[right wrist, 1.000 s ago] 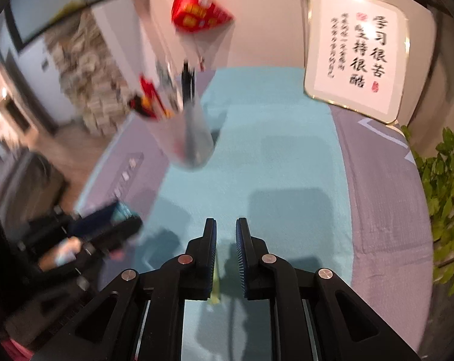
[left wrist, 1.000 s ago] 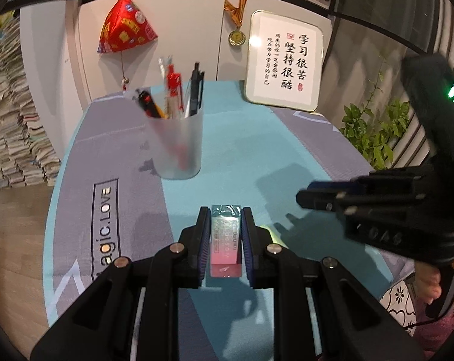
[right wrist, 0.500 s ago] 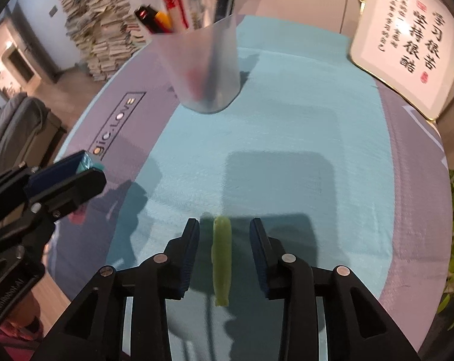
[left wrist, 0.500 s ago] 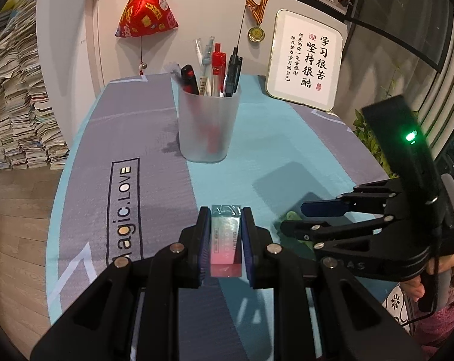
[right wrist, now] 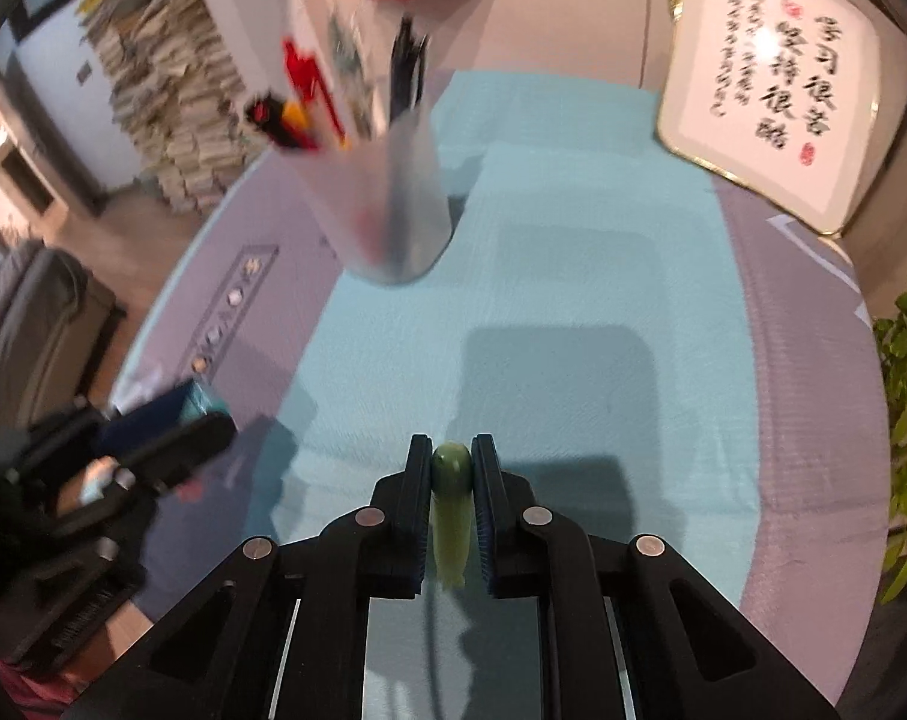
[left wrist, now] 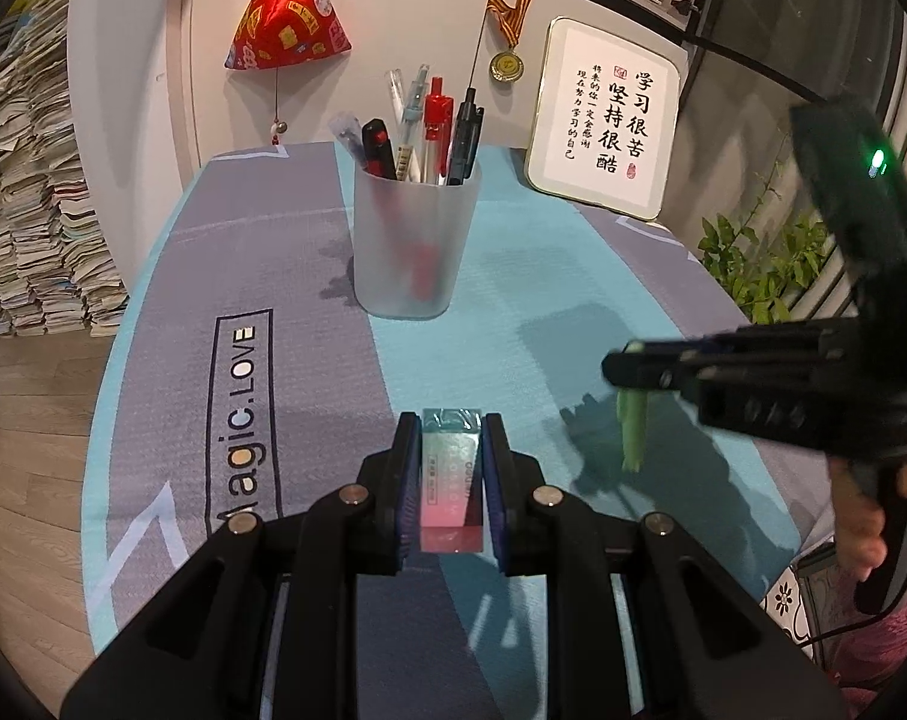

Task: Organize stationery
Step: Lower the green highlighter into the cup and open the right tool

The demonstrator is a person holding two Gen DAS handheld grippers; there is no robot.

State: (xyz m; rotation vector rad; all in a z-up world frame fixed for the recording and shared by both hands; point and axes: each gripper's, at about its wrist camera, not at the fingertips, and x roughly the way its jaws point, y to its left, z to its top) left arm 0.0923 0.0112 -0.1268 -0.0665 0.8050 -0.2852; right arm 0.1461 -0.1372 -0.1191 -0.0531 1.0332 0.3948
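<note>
- The left gripper [left wrist: 451, 420] has its jaws closed on an eraser [left wrist: 452, 480], teal at the far end and pink at the near end, which sits between the pads and pokes just past the tips.
- The eraser is held above the worktop [left wrist: 309, 252], over the seam where the mat's grey band meets the teal band.
- The right gripper [right wrist: 452, 450] has its jaws clamped on a green pen [right wrist: 451, 516].
- In the left wrist view that right gripper [left wrist: 624, 363] comes in from 3 o'clock, and the pen [left wrist: 632, 432] hangs down from its tips, clear of the mat.
- A frosted cup [left wrist: 416, 240] stands upright on the worktop at 12 o'clock from the eraser, well apart from both grippers.
- The cup holds several pens [left wrist: 435, 126], red, black and clear, leaning out of its rim.
- In the right wrist view the cup [right wrist: 387, 204] is at 11 o'clock from the green pen and blurred.
- A framed calligraphy sign [left wrist: 603, 120] leans at the far edge of the worktop, at 1 o'clock from the cup.
- A red pyramid ornament [left wrist: 285, 18] and a medal [left wrist: 506, 63] hang on the wall behind.
- A plant [left wrist: 759, 252] shows past the worktop at 3 o'clock.
</note>
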